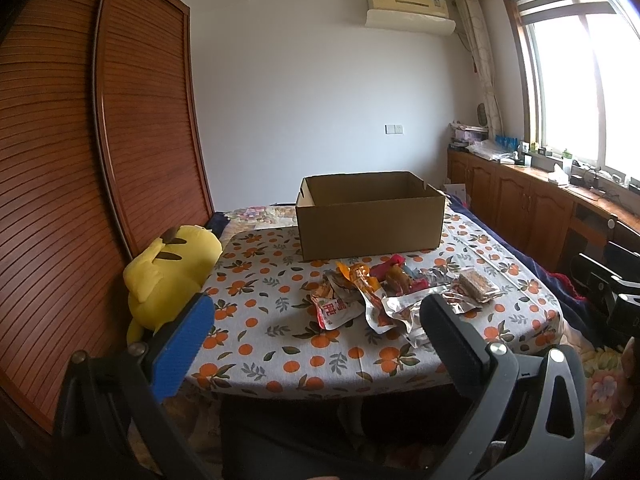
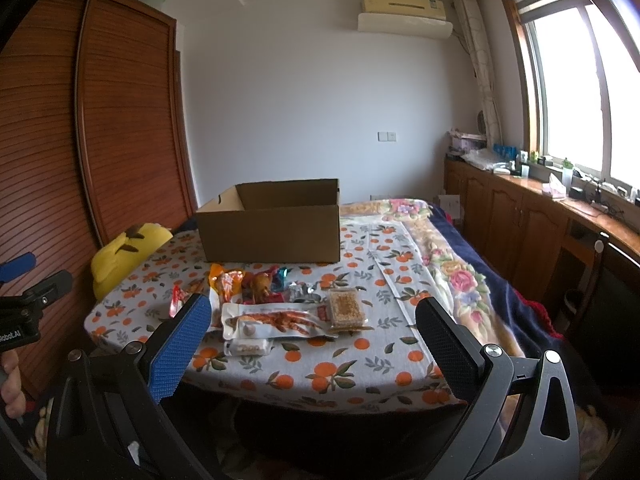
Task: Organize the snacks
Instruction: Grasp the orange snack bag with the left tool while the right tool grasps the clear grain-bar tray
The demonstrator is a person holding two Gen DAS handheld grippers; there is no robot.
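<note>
A pile of snack packets (image 1: 384, 296) lies on the orange-print tablecloth (image 1: 280, 344), in front of an open, empty-looking cardboard box (image 1: 370, 216). The right wrist view shows the same pile (image 2: 276, 304) and the box (image 2: 272, 224) behind it. A clear pack of brown crispy bars (image 2: 346, 308) lies at the pile's right. My left gripper (image 1: 316, 328) is open and empty, held before the table's near edge. My right gripper (image 2: 314, 332) is open and empty, also short of the table.
A yellow plush toy (image 1: 168, 276) sits at the table's left edge against a wooden louvred wardrobe (image 1: 80, 160). A floral blanket (image 2: 452, 268) lies right of the table. A wooden cabinet counter (image 2: 540, 216) with clutter runs under the window.
</note>
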